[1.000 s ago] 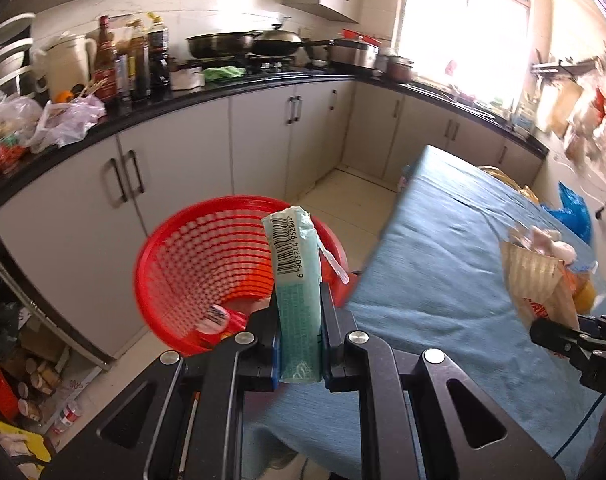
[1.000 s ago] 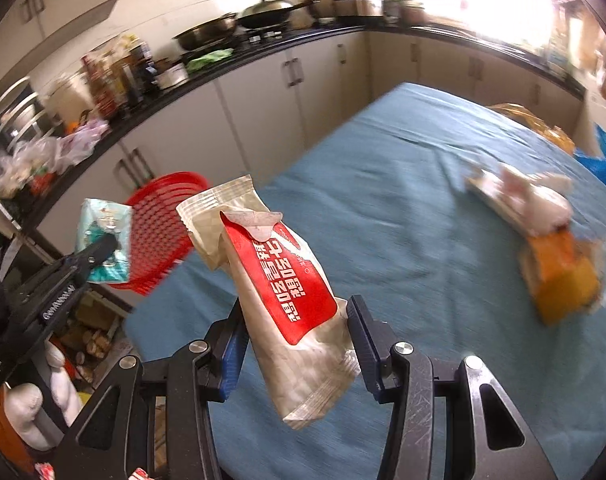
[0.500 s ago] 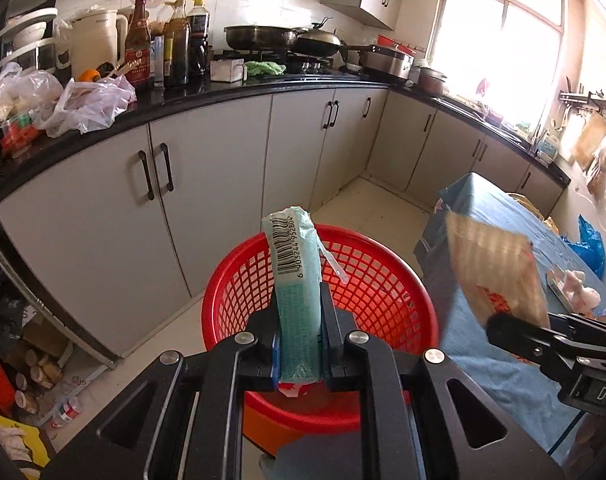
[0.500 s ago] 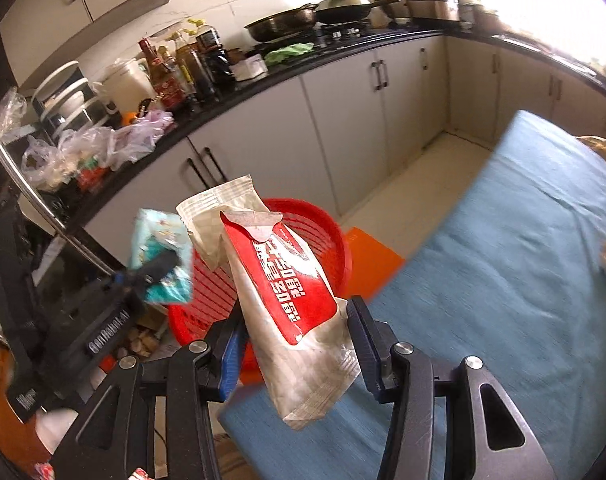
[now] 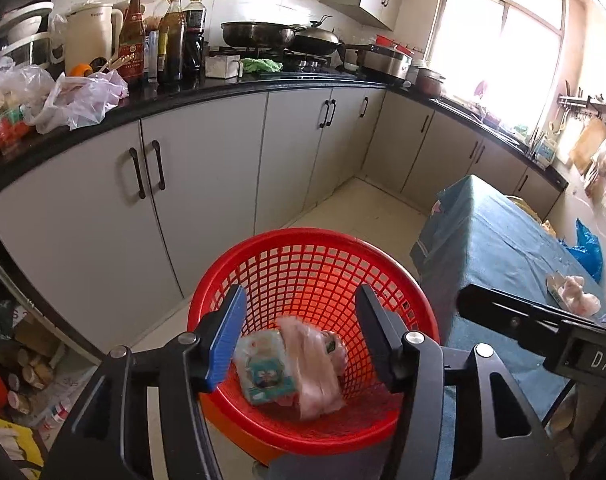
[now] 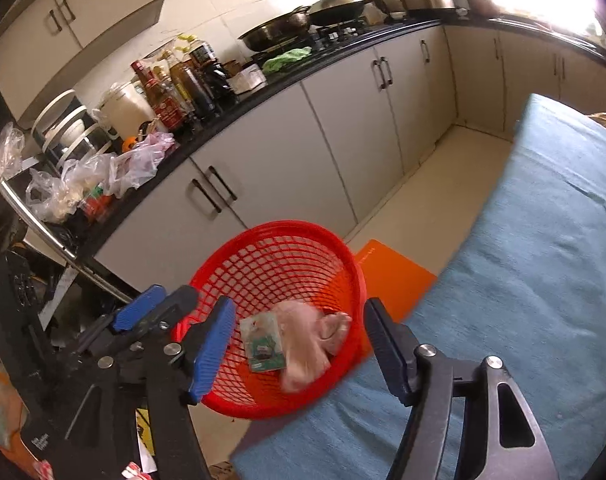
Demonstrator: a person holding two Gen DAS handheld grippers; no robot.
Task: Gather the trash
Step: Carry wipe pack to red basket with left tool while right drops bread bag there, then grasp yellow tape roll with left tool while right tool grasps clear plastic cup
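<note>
The red mesh basket [image 5: 303, 272] stands on the floor below both grippers. A teal packet [image 5: 267, 372] lies inside it, and beside it a pale wrapper [image 5: 315, 368] shows blurred, in motion. My left gripper [image 5: 299, 296] hangs over the basket with its jaws opening and nothing between them. In the right wrist view, my right gripper [image 6: 299, 308] is also over the basket [image 6: 279, 264], jaws opening and empty, with the teal packet [image 6: 263, 344] and pale wrapper [image 6: 307, 340] below. The left gripper [image 6: 163, 300] sits close on its left. The right gripper's finger [image 5: 515, 320] reaches in from the right.
A table under a blue cloth [image 6: 543, 280] stands right of the basket, with a pale crumpled item [image 5: 571, 292] on it. An orange board [image 6: 387, 280] lies under the basket. Grey cabinets [image 5: 207, 184] and a cluttered black counter run behind. Clutter fills the floor at the left.
Both grippers have opened. The teal packet left the left gripper and the red and white wrapper left the right one; both now sit in the basket. The right gripper swung over the basket.
</note>
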